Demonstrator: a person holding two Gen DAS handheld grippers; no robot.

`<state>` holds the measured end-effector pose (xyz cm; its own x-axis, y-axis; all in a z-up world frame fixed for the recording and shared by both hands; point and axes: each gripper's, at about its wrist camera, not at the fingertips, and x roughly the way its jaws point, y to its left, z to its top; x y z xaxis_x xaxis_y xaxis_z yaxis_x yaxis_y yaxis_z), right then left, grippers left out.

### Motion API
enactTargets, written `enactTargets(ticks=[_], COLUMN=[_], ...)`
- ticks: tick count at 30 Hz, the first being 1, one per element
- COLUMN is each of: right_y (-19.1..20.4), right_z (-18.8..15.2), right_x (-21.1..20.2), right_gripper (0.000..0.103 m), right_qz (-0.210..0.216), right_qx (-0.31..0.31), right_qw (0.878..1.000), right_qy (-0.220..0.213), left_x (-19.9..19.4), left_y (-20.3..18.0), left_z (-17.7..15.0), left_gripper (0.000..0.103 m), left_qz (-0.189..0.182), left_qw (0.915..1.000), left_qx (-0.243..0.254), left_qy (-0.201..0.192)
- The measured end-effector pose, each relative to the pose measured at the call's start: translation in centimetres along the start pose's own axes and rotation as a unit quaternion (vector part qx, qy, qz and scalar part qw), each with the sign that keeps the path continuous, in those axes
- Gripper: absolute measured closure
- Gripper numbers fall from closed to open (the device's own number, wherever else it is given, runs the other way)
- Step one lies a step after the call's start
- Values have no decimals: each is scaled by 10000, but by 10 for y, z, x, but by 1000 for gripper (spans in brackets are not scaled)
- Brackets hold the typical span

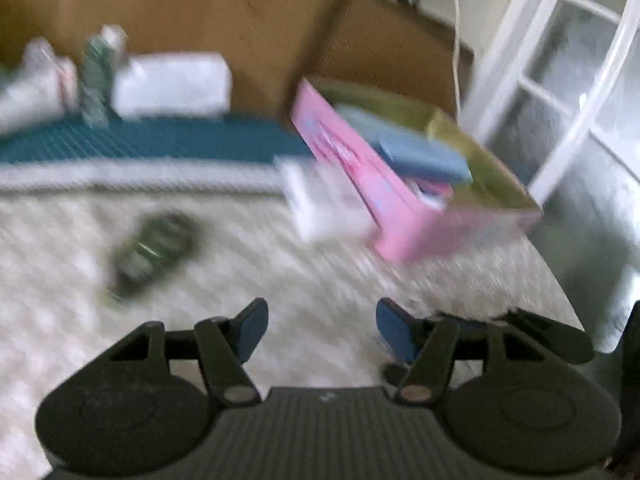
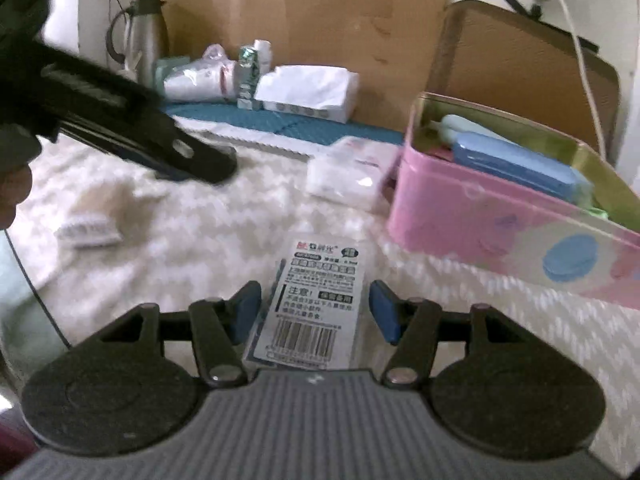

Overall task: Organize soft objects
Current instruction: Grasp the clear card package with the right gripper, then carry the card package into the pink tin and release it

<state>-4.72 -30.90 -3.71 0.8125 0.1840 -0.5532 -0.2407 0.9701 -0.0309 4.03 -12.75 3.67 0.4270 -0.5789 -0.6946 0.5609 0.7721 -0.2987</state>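
A pink tin box (image 2: 472,220) with a gold inside stands on the white zigzag cloth, holding a blue case (image 2: 516,164); it also shows in the left wrist view (image 1: 404,200). A white soft packet (image 2: 348,172) lies beside its left end, also in the left wrist view (image 1: 324,204). A flat labelled packet (image 2: 316,300) lies on the cloth between the fingers of my open right gripper (image 2: 315,308). My left gripper (image 1: 322,328) is open and empty above the cloth; from the right wrist view it shows at the left (image 2: 212,164). A dark green packet (image 1: 152,248) lies blurred ahead-left.
At the back a tissue pack (image 2: 308,92), a green carton (image 2: 246,76), a plastic bag (image 2: 196,80) and a steel kettle (image 2: 144,40) stand on a teal mat (image 2: 280,120) against cardboard. A small white ribbed item (image 2: 88,232) lies at the left. A white window frame (image 1: 560,80) is at the right.
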Motion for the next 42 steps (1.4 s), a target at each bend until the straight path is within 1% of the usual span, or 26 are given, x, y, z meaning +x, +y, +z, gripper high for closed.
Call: enactTargets(ticks=[1,2,6,8,9,10,11,12,13,14,15,17,20,22,24,26,28,31,32,34,35,36,37,39,41,42], right_y=[0,-1,-3,-4,-6,-7,-11,-15,-15,-13,-12,-15,-26,-37,-51,-67,-83,-102,-105,-109,-110,-111,-109,-106,-99,-97], right_z=[-4,-7,-21,-28,-31,-32,-32,-33,-33,-32,-30,-24,-10,5,18,29,39,45,46,43,42,41,38,36,32,32], right_x=[-1,-5,-21,-26,-27,-27,-27,-26,-25,-25,-26,-37,-60,-63,-56,-42,-22,1,9,18,20,17,12,-2,-18,-22], right_gripper=[35,34,33,35,42,42,42,42,42,42,42,42,42,42,42,42,42,41,41,41,41,41,42,42,43,46], right_qz=[-77,-115,-52,-127,-127,-64,111,226,264,216,131,90,-44,-217,-453,-598,-711,-772,-817,-1001,-1007,-993,-1003,-895,-708,-559], right_qx=[-42,-56,-41,-48,-8,59,199,332,349,315,280,276,284,282,274,360,493,645,670,742,783,834,892,982,1137,1220], right_qw=[10000,9999,9998,9996,9995,9995,9992,9986,9983,9985,9985,9965,9890,9847,9807,9786,9789,9813,9824,9817,9819,9816,9802,9775,9736,9726], right_qy=[-14,-40,-209,-259,-302,-310,-316,-331,-374,-403,-458,-778,-1448,-1708,-1882,-1937,-1850,-1640,-1543,-1440,-1398,-1403,-1457,-1636,-1850,-1897], left_x=[6,10,21,30,36,37,40,40,40,39,31,13,-4,2,20,43,66,95,104,111,112,106,97,70,40,25], left_y=[-6,-11,-28,-34,-37,-42,-48,-51,-52,-53,-55,-63,-86,-99,-107,-111,-113,-112,-112,-108,-104,-100,-96,-85,-66,-53], left_z=[-2,-3,-12,-15,-17,-19,-18,-17,-15,-12,-8,3,30,50,71,89,101,106,106,104,103,100,98,94,87,82], left_gripper=[42,43,42,42,42,42,44,50,54,55,55,55,55,55,55,55,55,55,55,55,55,52,52,54,53,53], left_qz=[-46,-64,-243,-351,-343,-279,-239,-240,-231,-253,-326,-474,-560,-516,-433,-377,-314,-162,-62,54,56,-32,-196,-401,-448,-348], left_qw=[9999,9998,9986,9972,9969,9975,9973,9970,9969,9968,9971,9975,9949,9919,9916,9929,9939,9953,9956,9959,9963,9969,9971,9970,9958,9953], left_qx=[-7,2,40,81,118,225,339,377,367,331,298,442,812,1069,1101,1028,977,930,921,900,853,791,729,592,478,412], left_qy=[120,182,470,656,701,614,599,636,663,689,622,295,-229,-445,-526,-464,-392,-230,-157,-42,11,1,-54,-308,-642,-802])
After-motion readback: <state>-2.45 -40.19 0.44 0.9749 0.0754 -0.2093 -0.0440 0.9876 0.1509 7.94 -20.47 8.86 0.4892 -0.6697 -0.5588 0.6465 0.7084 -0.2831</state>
